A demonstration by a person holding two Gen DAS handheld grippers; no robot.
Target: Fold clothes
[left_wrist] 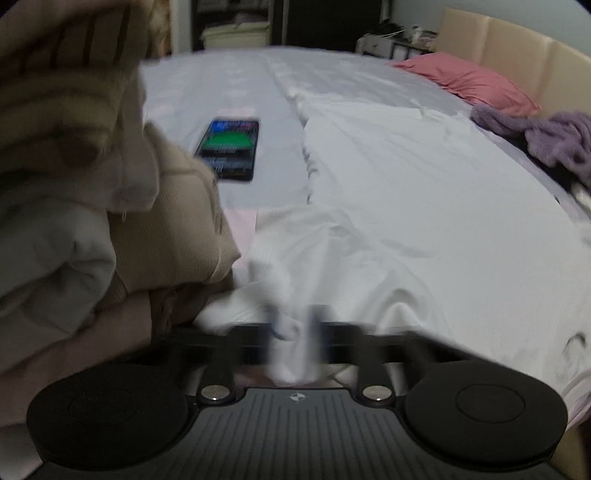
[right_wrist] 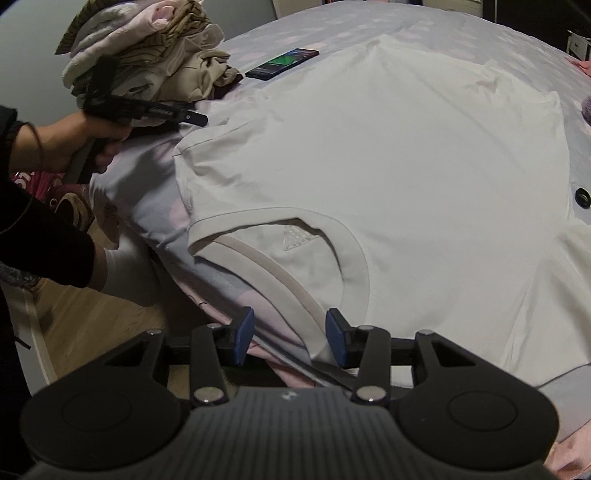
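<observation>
A bed [right_wrist: 388, 26] under a pale lilac sheet with faint pink blotches fills both views; a padded beige headboard [left_wrist: 517, 55] stands at its far end in the left wrist view, with a pink pillow [left_wrist: 476, 79] before it and a rumpled purple fleece [left_wrist: 546, 136] at the right edge. A white T-shirt [right_wrist: 388, 155] lies spread flat across the middle of the sheet, its collar toward the near edge and its hem toward the far side; a small pale logo sits just inside the collar. A heap of unfolded clothes [right_wrist: 147, 55], beige, striped and white, is piled near the bed's left edge, just beside the shirt's sleeve. A phone [right_wrist: 282, 63] with a lit green screen lies on the sheet between the heap and the shirt.

The left gripper [left_wrist: 291, 328] has its fingers clamped together on a bunched fold of the white T-shirt, seen blurred in its own view; in the right wrist view a bare hand [right_wrist: 77, 144] holds it at the sleeve. The right gripper [right_wrist: 290, 334] hangs over the collar with its blue pads [right_wrist: 245, 334] apart, the collar band running between them, not pinched.
</observation>
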